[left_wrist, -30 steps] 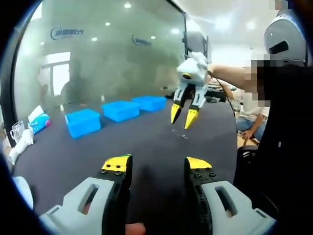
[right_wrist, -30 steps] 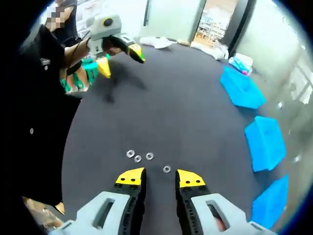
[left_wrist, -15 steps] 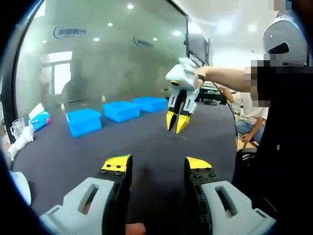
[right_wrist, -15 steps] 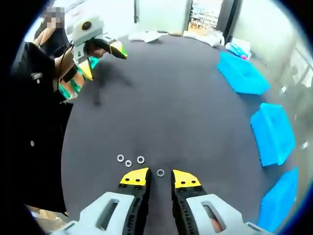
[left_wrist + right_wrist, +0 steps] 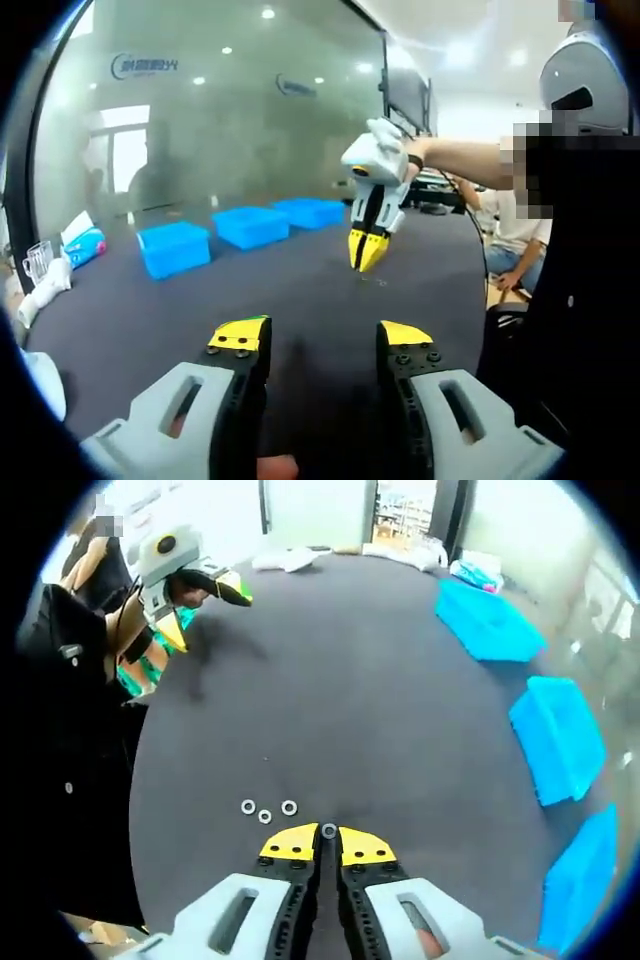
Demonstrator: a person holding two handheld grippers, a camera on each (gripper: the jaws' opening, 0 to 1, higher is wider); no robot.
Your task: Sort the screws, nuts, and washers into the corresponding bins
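1. Left gripper view: the left gripper, grey with yellow-capped black jaws, hangs spread and empty above the dark grey cloth-covered table. Across from it the right gripper points straight down, its yellow tips pressed together just over the cloth. Three bright blue plastic bins sit in a row at the far edge. What the tips have pinched is too small to tell here.

2. Right gripper view: the jaws are nearly closed around a small silver ring-shaped washer, which sits flat on the cloth right at the tips. Three more small silver rings lie just beside it. The bins curve along one side, well apart from the parts.

3. Likely risks: the ring is thin and flat, so the tips may slide over it or flick it away on closing; pressing harder could snag the cloth. A weak edge pinch could drop it on the way to the bins.

4. This view alone reveals the washers; the left gripper view shows how upright the right gripper stands.
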